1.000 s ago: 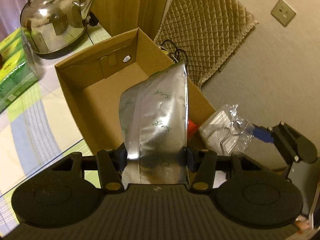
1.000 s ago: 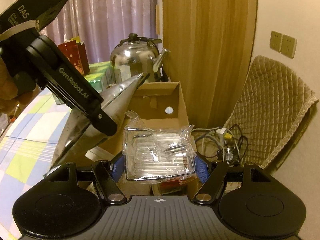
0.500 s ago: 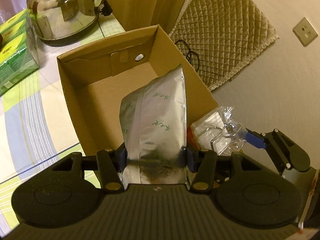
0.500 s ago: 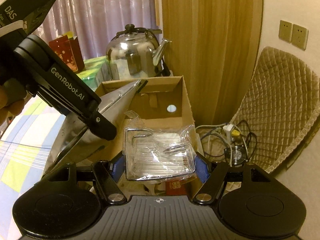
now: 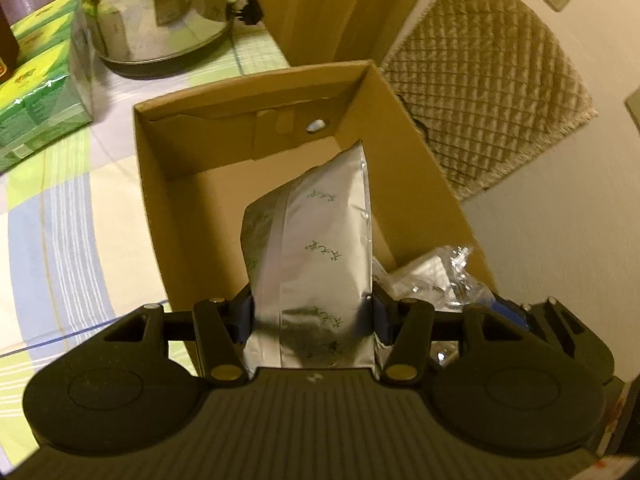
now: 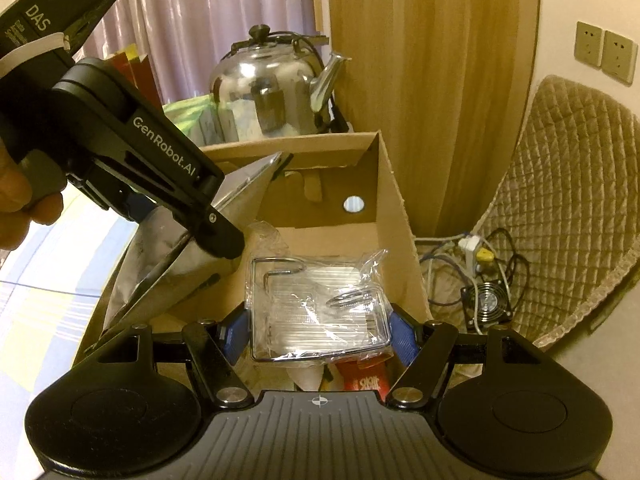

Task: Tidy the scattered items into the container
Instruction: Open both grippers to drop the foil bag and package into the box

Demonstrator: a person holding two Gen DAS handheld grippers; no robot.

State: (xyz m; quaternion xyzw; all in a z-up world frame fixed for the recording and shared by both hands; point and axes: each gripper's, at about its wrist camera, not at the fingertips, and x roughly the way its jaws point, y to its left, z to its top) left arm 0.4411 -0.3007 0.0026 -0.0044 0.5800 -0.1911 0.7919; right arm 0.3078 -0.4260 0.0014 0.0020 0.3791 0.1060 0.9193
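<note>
My left gripper is shut on a silver foil pouch and holds it over the open cardboard box. The pouch also shows in the right wrist view, tilted, with the left gripper body above it. My right gripper is shut on a clear plastic packet with a wire rack inside, held over the near right part of the box. That packet shows at the right in the left wrist view. A red item lies in the box under the packet.
A steel kettle stands behind the box on the checked tablecloth. Green boxes sit at the far left. A quilted cushion leans on the wall right of the box, with cables and a small fan on the floor.
Both grippers have moved forward over the box with their loads. The foil pouch now hangs lower, within the box opening.
</note>
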